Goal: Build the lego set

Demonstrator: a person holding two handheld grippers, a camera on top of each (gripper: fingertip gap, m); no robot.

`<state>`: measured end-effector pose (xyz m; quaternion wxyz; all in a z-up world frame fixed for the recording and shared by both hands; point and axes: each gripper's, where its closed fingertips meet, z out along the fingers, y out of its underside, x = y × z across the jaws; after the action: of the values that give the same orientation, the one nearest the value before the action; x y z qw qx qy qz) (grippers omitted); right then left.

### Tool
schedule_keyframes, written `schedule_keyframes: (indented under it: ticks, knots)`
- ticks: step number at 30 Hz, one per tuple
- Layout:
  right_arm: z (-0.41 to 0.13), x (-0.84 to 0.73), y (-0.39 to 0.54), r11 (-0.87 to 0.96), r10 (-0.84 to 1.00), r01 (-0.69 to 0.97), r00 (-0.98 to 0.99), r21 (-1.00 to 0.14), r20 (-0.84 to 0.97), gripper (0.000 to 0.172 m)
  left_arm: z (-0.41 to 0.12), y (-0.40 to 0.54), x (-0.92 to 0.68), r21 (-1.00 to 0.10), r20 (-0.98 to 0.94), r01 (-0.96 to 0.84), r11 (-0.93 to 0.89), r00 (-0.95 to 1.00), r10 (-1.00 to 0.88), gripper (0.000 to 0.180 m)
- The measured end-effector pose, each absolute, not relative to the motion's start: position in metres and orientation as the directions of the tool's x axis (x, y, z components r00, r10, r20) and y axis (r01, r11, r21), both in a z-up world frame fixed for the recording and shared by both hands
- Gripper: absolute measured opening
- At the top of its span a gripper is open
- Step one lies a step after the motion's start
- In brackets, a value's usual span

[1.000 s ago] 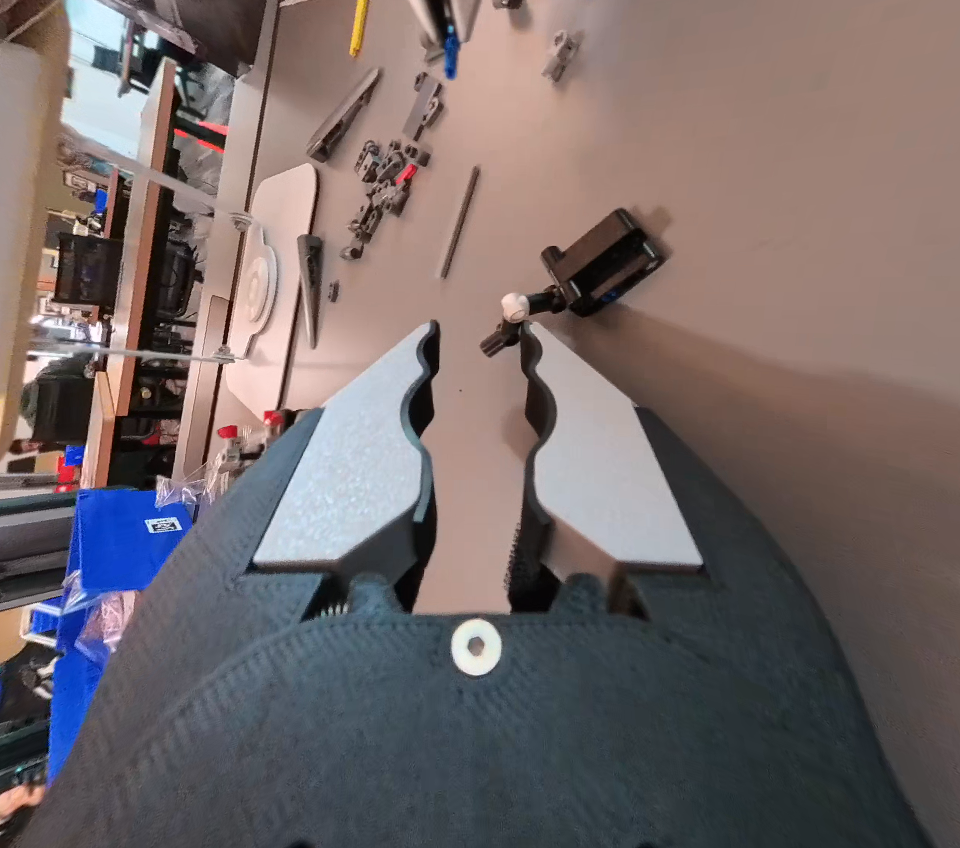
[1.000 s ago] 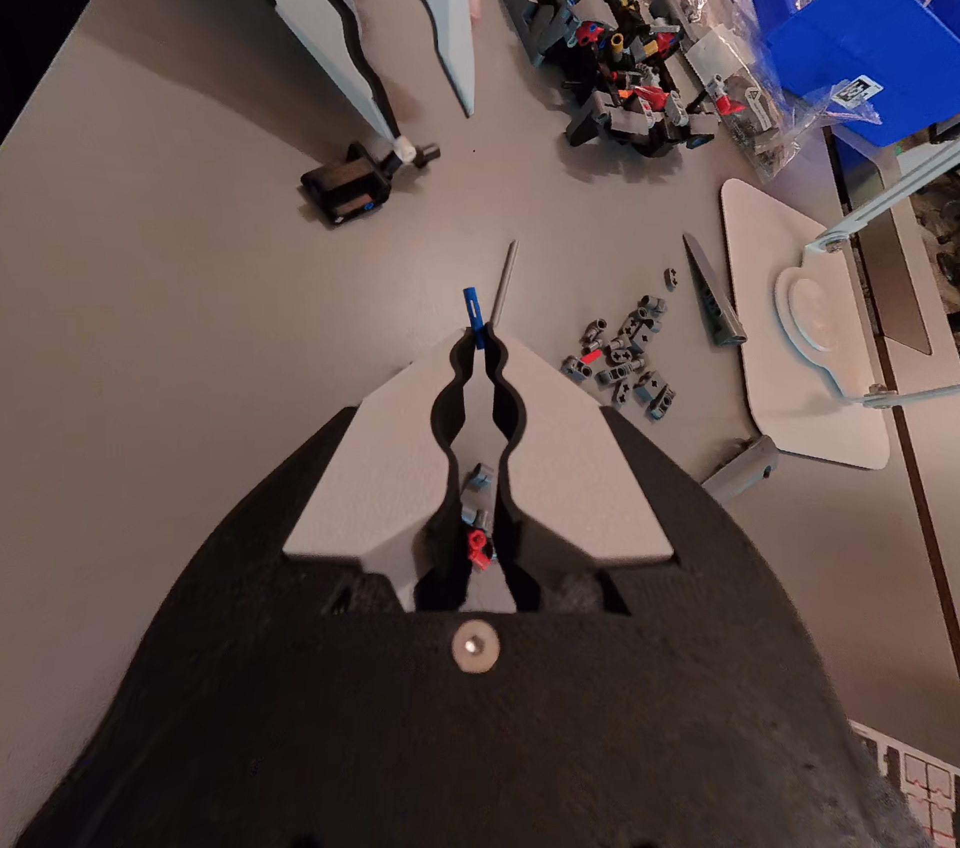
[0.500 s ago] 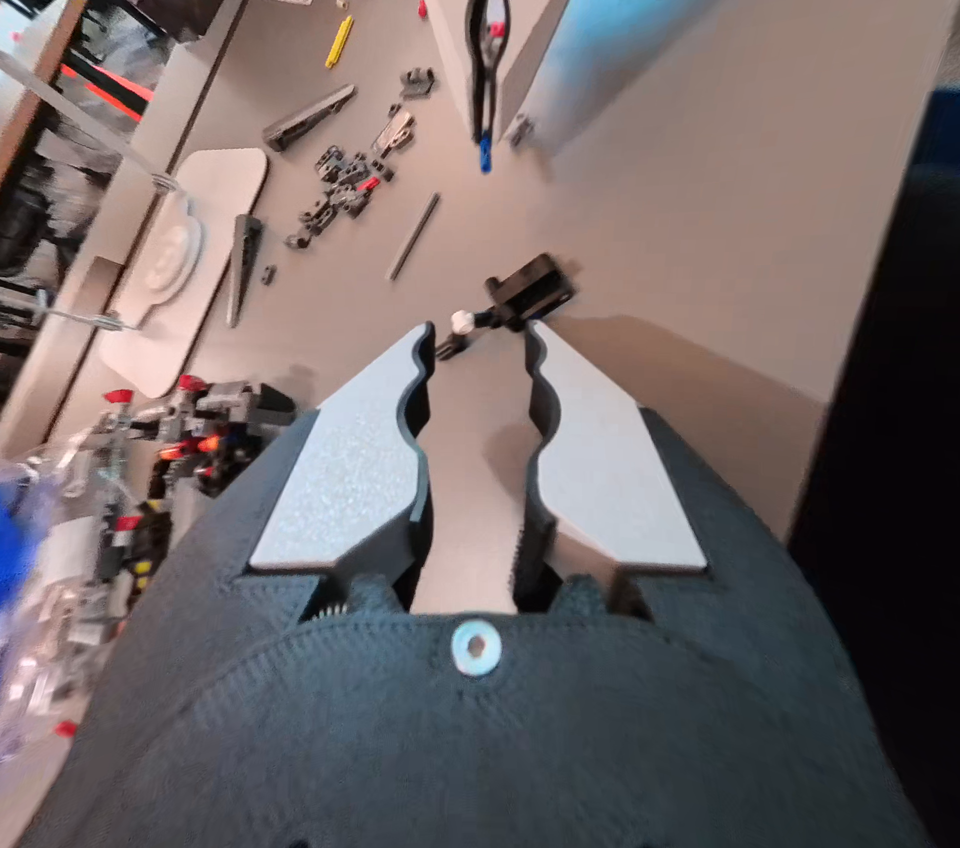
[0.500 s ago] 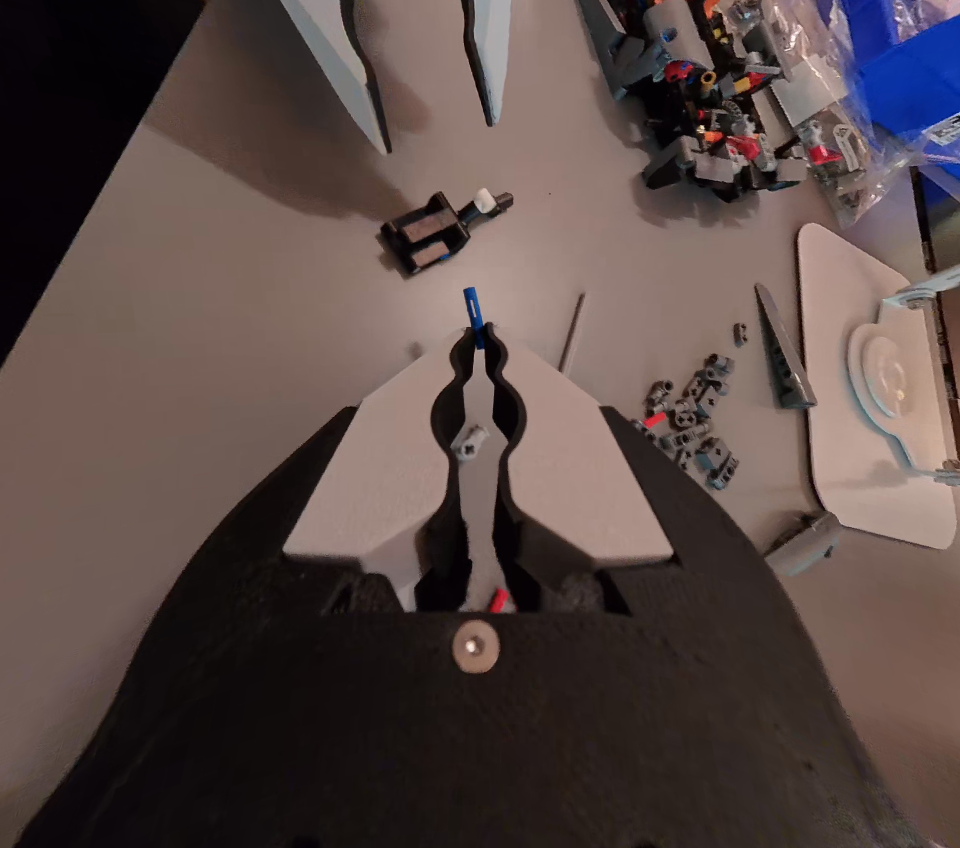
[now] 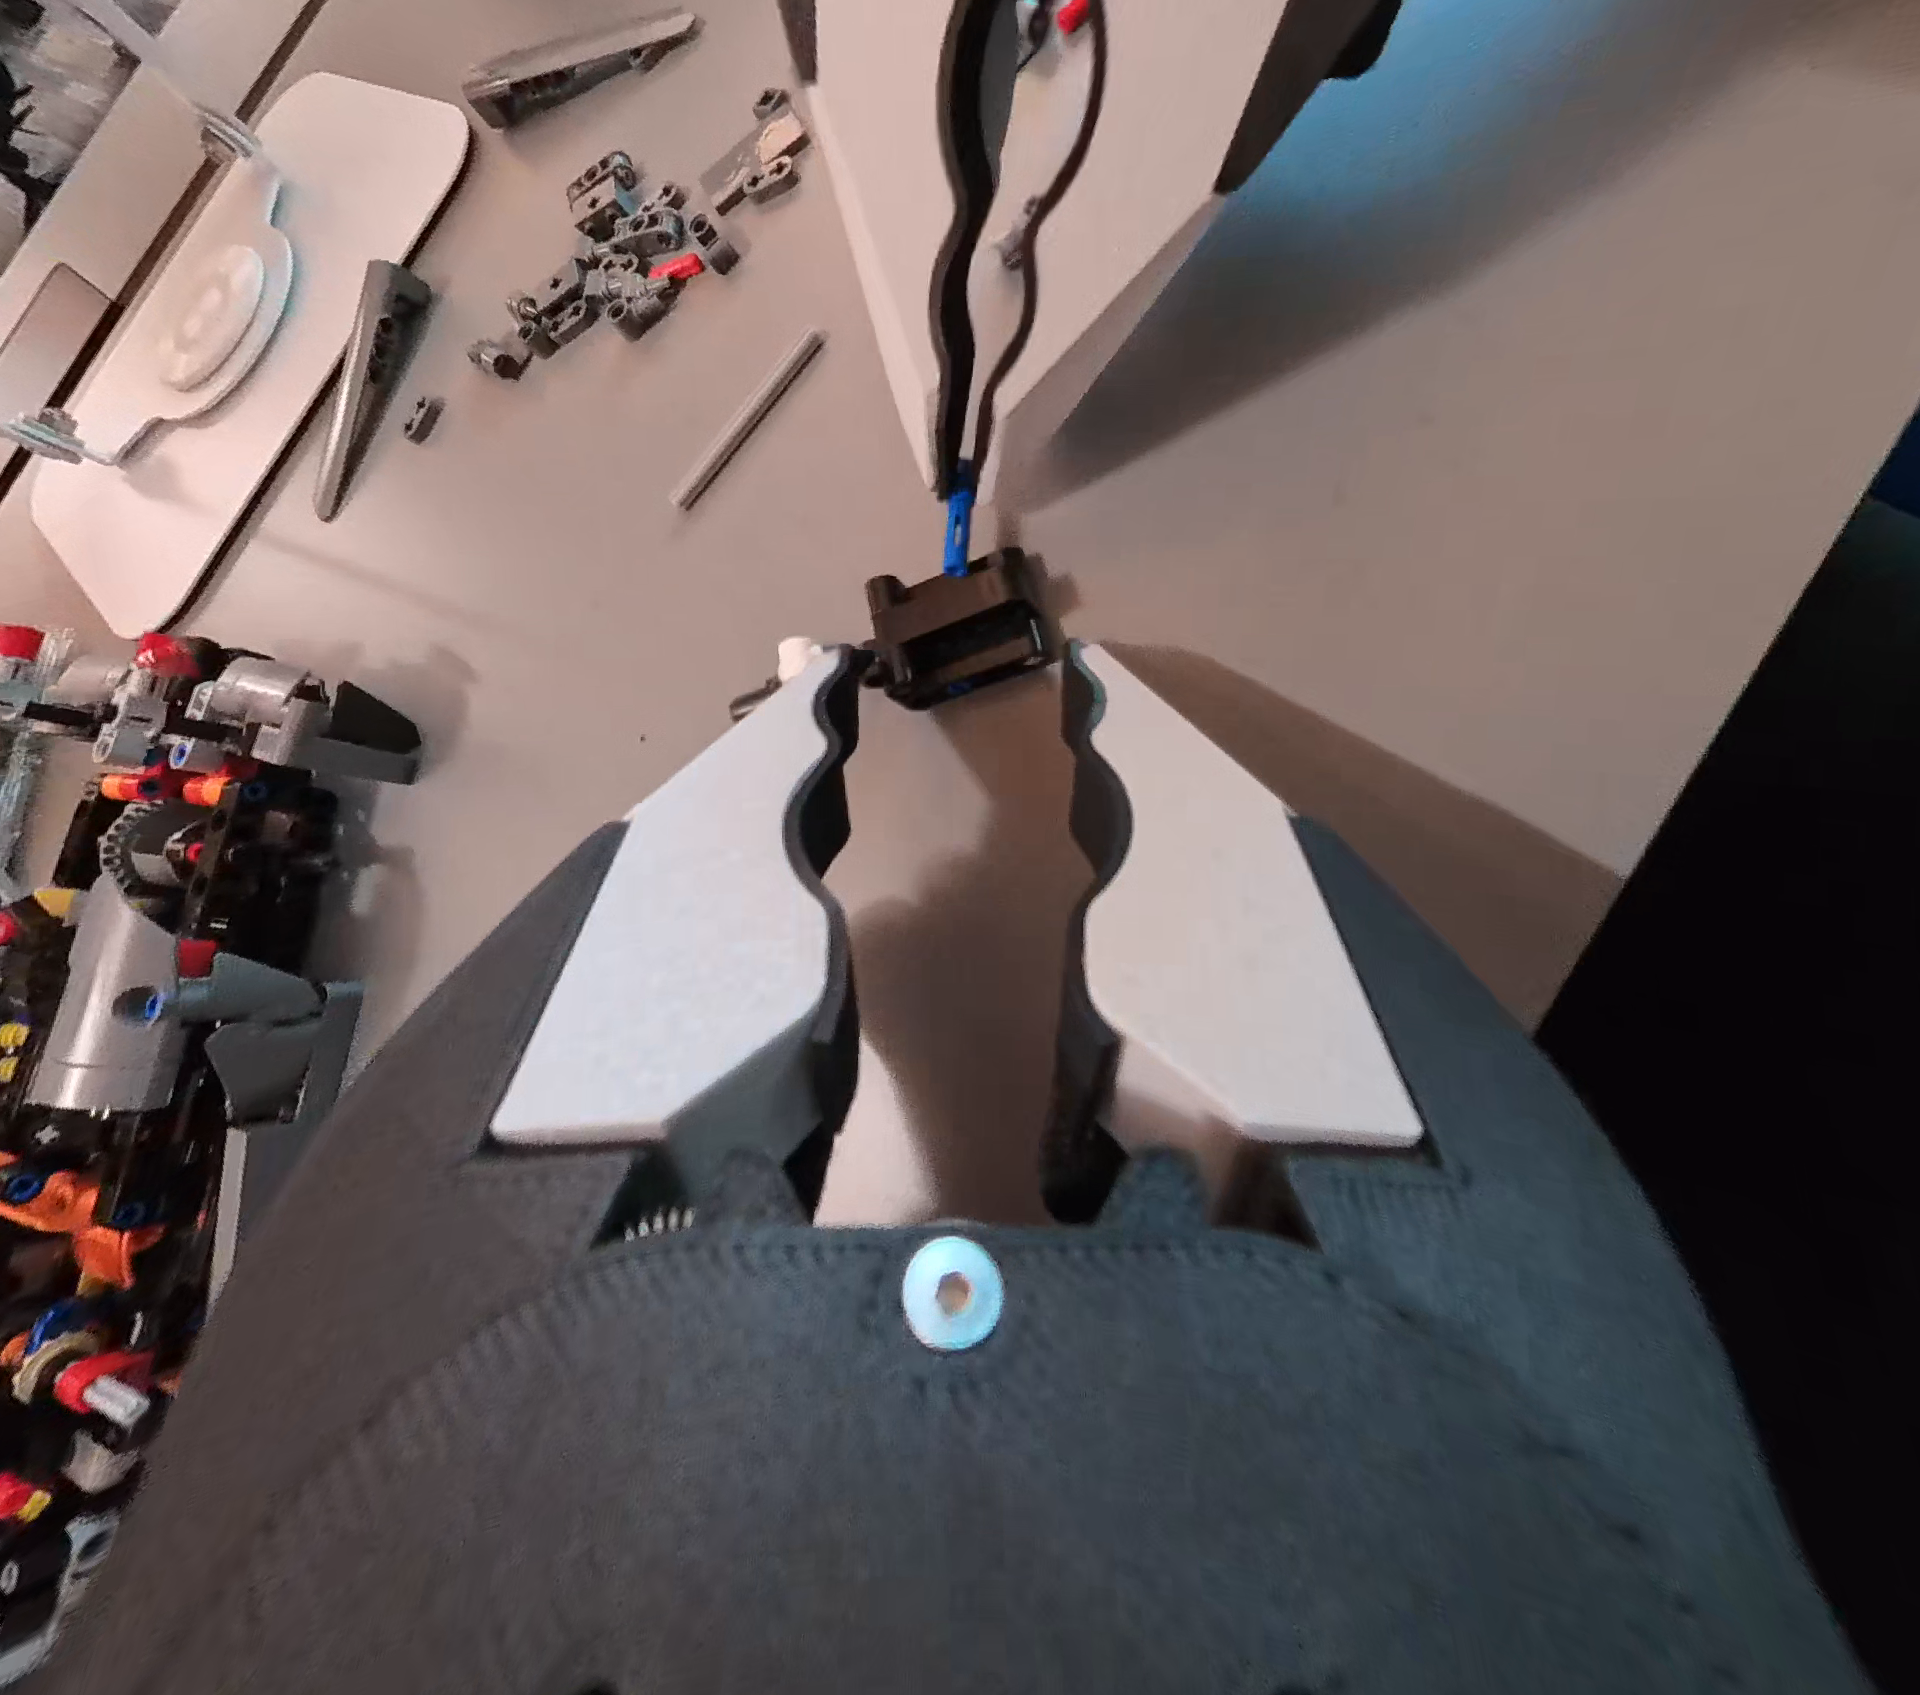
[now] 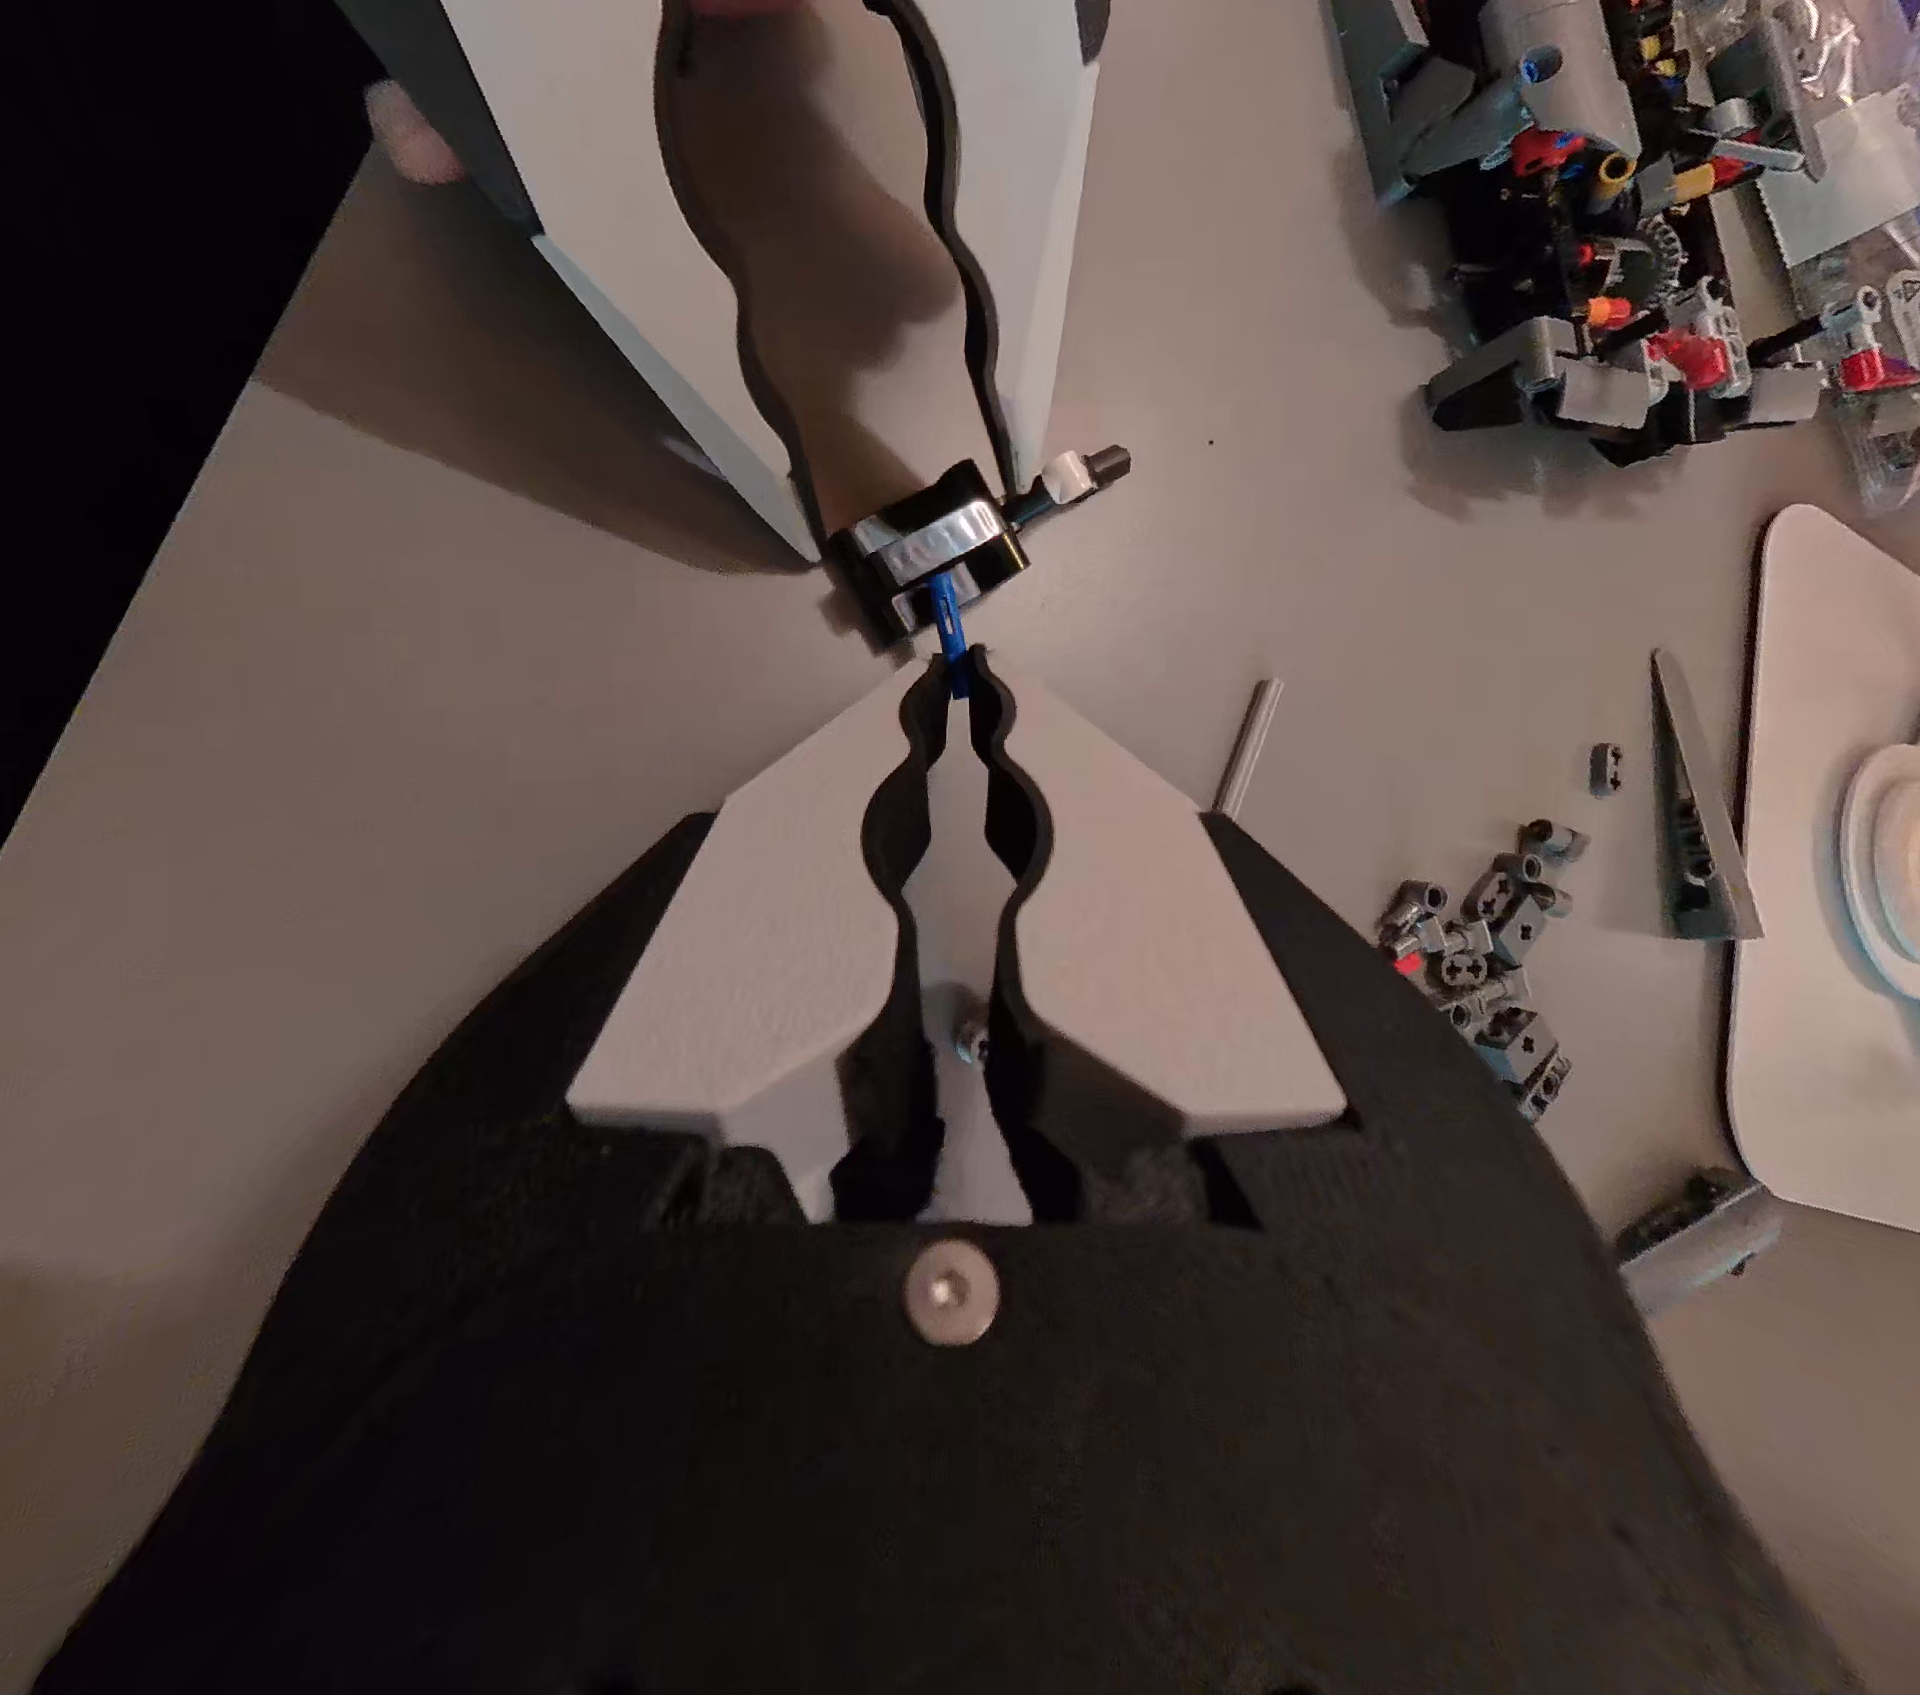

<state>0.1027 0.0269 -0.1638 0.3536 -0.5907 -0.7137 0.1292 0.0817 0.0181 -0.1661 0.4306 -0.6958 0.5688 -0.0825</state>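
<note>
A small black block [image 5: 956, 632] with a dark axle and a white bush [image 5: 798, 656] lies on the grey table. My left gripper [image 5: 961, 669] is open, its two fingertips on either side of the block; I cannot see them pressing on it. It comes in from above in the right wrist view [image 6: 914, 513]. My right gripper [image 6: 956, 658] is shut on a thin blue pin [image 6: 948, 622]. The pin's free end meets the side of the block [image 6: 935, 549]. The left wrist view shows that gripper [image 5: 961, 482] and the pin [image 5: 956, 518] from the other side.
A pile of small grey parts [image 6: 1475, 928], a long grey rod [image 6: 1247, 741] and a grey wedge panel [image 6: 1694, 814] lie to my right. A partly built model [image 6: 1621, 118] stands at the far right. A white flat base [image 6: 1818, 814] lies beyond. The table edge [image 6: 156, 606] is close on the left.
Both grippers have closed in on the black block. My left fingertips now flank it, and my right gripper has carried the blue pin forward until it meets the block's side.
</note>
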Motion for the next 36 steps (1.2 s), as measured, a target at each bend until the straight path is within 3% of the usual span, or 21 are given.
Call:
schedule_keyframes:
  ticks: [1, 14, 28, 36]
  knots:
    - [-0.164, 0.103, 0.028, 0.267, 0.935, 0.756, -0.052, -0.598, 0.352, 0.001, -0.166, 0.019, 0.082, -0.691, -0.379, -0.723, 0.020, 0.337, -0.862, 0.036]
    - [-0.166, 0.100, 0.027, 0.293, 0.936, 0.780, -0.114, -0.553, 0.334, 0.001, -0.167, 0.023, 0.085, -0.688, -0.358, -0.718, 0.110, 0.203, -0.911, 0.032]
    - [-0.171, 0.101, 0.020, 0.204, 0.967, 0.804, -0.078, -0.559, 0.241, 0.000, -0.168, 0.023, 0.085, -0.688, -0.376, -0.696, 0.205, 0.100, -0.921, 0.031]
    - [-0.163, 0.114, 0.020, 0.256, 0.962, 0.780, -0.146, -0.572, 0.231, 0.013, -0.167, 0.024, 0.083, -0.685, -0.383, -0.695, 0.218, 0.089, -0.919, 0.031]
